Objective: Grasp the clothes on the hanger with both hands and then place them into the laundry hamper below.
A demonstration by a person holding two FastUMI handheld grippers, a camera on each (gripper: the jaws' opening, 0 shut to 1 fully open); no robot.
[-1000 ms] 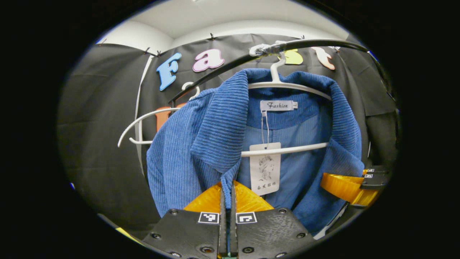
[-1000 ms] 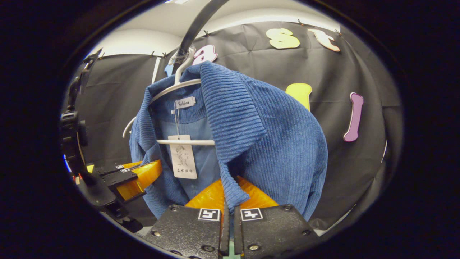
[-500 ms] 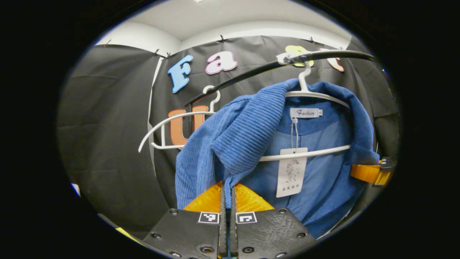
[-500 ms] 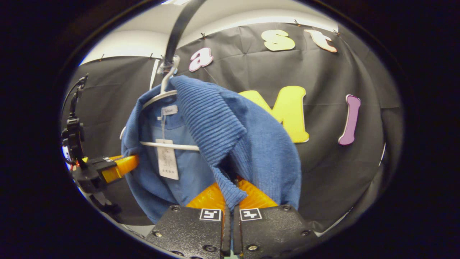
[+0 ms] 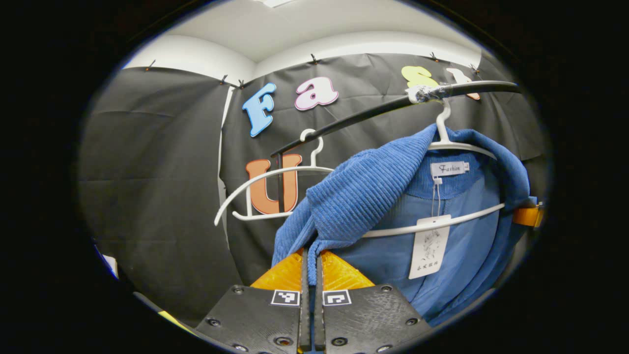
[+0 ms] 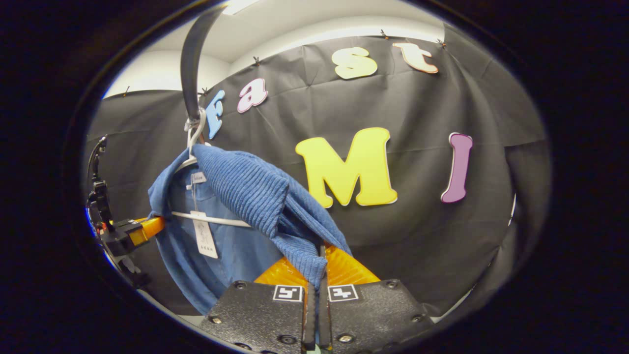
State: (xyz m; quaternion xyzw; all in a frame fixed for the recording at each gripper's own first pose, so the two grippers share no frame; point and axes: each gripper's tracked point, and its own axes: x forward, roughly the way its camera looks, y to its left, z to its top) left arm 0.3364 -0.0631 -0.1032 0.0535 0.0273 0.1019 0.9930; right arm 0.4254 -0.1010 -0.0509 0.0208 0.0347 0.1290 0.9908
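Note:
A blue corduroy jacket (image 5: 373, 196) (image 6: 245, 191) hangs on a white hanger (image 5: 457, 145) (image 6: 194, 147) from a black rail (image 5: 373, 110) (image 6: 189, 64). My left gripper (image 5: 310, 265) is shut on the jacket's front edge below the collar, stretching the cloth sideways off the hanger's shoulder. In the right gripper view my right gripper (image 6: 317, 268) is shut on the opposite front edge, pulling that side outward too. The other gripper's orange fingers (image 5: 528, 216) (image 6: 142, 228) show at the far edge of each view. A paper tag (image 5: 430, 246) dangles inside the collar.
A second, bare white hanger (image 5: 275, 189) hangs on the rail to the left of the jacket in the left gripper view. Black cloth walls close in behind and on both sides, with a white ceiling above.
Both grippers have pulled back and apart, still shut on the jacket's two front edges. The jacket is drawn open and its shoulders are sliding off the hanger, which looks smaller and farther away.

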